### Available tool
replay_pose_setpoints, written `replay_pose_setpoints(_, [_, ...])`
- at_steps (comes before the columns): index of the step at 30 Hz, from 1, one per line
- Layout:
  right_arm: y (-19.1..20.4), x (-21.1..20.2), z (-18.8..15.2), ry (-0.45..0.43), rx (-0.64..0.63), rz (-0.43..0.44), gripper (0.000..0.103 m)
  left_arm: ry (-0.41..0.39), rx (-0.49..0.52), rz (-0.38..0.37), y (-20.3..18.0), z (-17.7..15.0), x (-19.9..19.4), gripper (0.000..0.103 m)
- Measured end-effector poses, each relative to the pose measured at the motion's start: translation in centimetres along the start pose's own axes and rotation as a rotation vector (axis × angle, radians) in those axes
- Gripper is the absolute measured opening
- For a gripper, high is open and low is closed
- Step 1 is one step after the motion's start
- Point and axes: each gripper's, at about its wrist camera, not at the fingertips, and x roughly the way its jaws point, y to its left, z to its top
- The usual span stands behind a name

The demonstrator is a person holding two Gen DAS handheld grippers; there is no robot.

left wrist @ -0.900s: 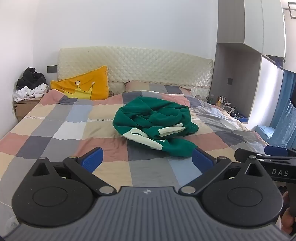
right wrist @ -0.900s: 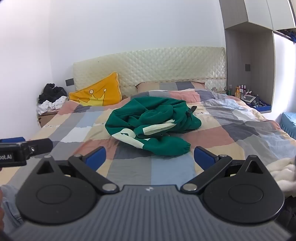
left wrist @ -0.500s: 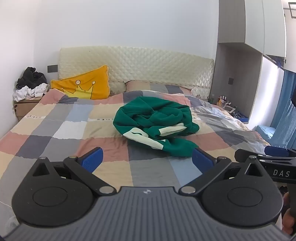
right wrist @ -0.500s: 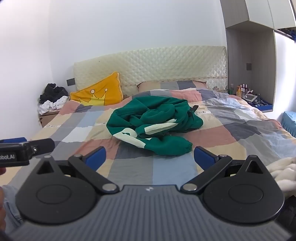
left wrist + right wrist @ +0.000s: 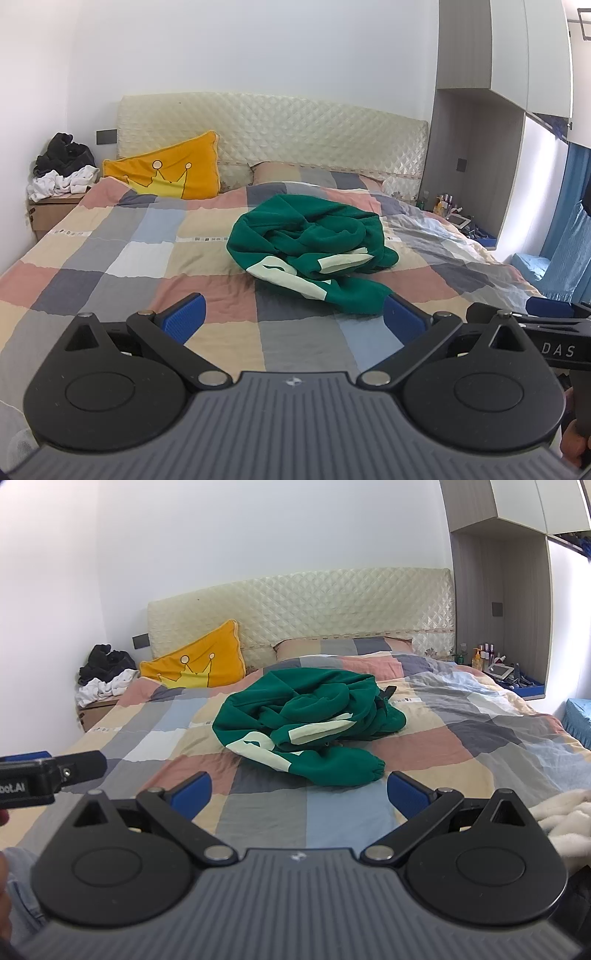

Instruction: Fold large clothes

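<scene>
A green sweatshirt [image 5: 314,251] with pale lettering lies crumpled in a heap on the middle of the bed [image 5: 110,258], on top of a checked cover of pink, grey, blue and beige squares. One sleeve trails out of the heap toward the foot of the bed.

The left gripper [image 5: 293,319] hangs above the near part of the bed, its two blue-padded fingers spread wide apart with nothing between them. The sweatshirt lies ahead of it and a little to the right; in the left wrist view the sleeve's end sits just beside the right blue pad, but whether they touch cannot be told.

The right gripper [image 5: 299,794] is likewise wide open and empty. The sweatshirt [image 5: 306,723] lies straight ahead of it, the cuff of the trailing sleeve close to the gap between the fingers and not touching either.

The two grippers sit side by side, each showing at the edge of the other's view.

A yellow cushion [image 5: 166,177] with a crown on it leans at the padded headboard [image 5: 295,133]. A pile of black and white clothes [image 5: 61,173] rests on the bedside stand at the left.
</scene>
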Motion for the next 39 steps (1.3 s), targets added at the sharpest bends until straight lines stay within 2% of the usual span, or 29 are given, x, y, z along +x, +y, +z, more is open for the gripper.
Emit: replay_pose_setpoints(39, [-0.26,0.95,-0.04,0.021,0.015,-0.001,0.103,-0.019,-0.001,-0.018,0.61,0.35,-0.74,0.103])
